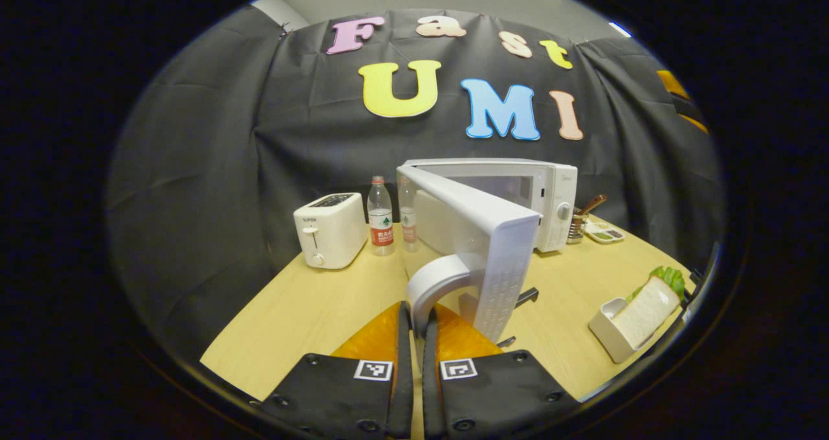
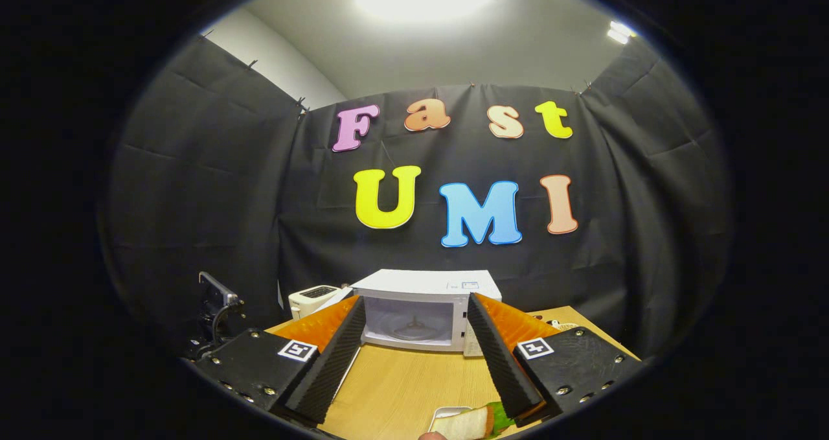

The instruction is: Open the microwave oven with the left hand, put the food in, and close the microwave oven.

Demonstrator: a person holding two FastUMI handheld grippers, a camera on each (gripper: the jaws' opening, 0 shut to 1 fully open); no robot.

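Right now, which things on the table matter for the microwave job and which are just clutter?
Job:
microwave, cavity showing
door, swung open
door handle, between the left gripper fingers
sandwich in its white tray
right gripper, open, above the sandwich

Clutter:
toaster
two water bottles
utensil cup
small dish

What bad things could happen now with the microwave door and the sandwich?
The left gripper is pinching the door handle; if it slips, the open door might swing back in the food's way. The right gripper is open above the sandwich, not holding it. A crooked grab might tip the sandwich out of its white tray.
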